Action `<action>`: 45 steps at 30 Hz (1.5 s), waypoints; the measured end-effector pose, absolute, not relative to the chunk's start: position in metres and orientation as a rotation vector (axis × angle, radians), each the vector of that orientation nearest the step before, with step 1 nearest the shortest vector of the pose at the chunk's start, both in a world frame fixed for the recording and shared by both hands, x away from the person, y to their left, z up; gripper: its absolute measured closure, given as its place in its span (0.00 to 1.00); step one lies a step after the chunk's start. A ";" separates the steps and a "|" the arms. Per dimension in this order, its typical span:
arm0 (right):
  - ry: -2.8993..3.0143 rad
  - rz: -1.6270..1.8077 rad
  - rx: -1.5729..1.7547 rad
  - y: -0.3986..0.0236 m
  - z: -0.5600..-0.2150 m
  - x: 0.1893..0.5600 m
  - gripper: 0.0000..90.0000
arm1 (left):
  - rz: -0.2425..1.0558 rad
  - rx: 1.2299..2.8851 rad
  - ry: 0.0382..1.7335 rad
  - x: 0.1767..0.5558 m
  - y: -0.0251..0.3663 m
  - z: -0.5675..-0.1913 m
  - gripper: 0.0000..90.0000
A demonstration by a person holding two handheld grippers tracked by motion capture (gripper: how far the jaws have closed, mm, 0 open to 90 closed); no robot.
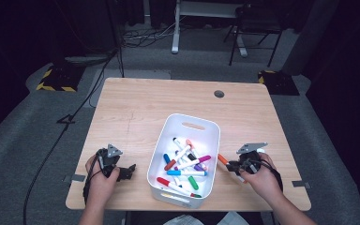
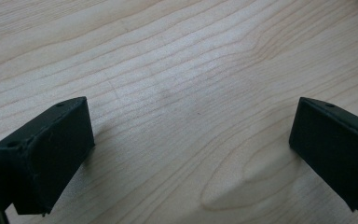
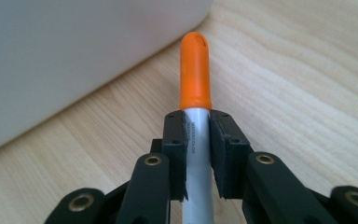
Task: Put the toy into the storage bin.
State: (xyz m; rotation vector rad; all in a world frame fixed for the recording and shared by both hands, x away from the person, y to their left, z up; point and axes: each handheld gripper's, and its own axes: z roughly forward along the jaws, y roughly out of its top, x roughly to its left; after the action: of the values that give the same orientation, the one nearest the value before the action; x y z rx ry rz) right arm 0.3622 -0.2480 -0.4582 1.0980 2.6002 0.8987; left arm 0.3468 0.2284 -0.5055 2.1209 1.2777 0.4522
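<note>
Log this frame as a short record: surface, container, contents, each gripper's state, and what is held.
surface: wooden table
container: white bin, open top, mid-table near the front edge
contents: loose pile of markers with mixed cap colours
left gripper: open, nothing between the jaws, over bare wood left of the bin
right gripper: shut on the orange marker, right of the bin
held marker: orange cap points toward the bin wall, white barrel between the pads

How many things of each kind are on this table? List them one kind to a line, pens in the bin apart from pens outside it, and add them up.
White bin: 1
Pens in the bin: about 9, piled crosswise, so the count is rough
Orange-capped pen outside the bin, clamped in the right gripper: 1
Grippers, counting the open left gripper: 2
Total: about 13
</note>
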 end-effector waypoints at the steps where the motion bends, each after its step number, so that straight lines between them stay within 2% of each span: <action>1: 2.590 0.919 1.107 -0.250 -0.453 0.361 0.85 | 0.452 2.121 1.278 0.347 0.228 -0.505 0.00; 11: 2.572 1.016 1.081 -0.263 -0.418 0.360 0.85 | 0.453 2.121 1.278 0.347 0.228 -0.505 0.00; 23: 2.572 1.098 1.000 -0.259 -0.376 0.355 0.85 | 0.451 2.116 1.283 0.345 0.228 -0.506 0.00; 33: 2.564 1.161 0.929 -0.246 -0.345 0.355 0.85 | 0.446 2.116 1.284 0.344 0.228 -0.506 0.00; 45: 2.594 1.188 0.840 -0.213 -0.327 0.358 0.85 | 0.446 2.117 1.283 0.344 0.228 -0.506 0.00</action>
State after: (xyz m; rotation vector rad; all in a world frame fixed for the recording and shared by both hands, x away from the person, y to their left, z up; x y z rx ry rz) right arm 0.3583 -0.2125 -0.3271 0.8402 2.5939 1.1881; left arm 0.3436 0.2281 -0.5056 2.1170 1.2834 0.4456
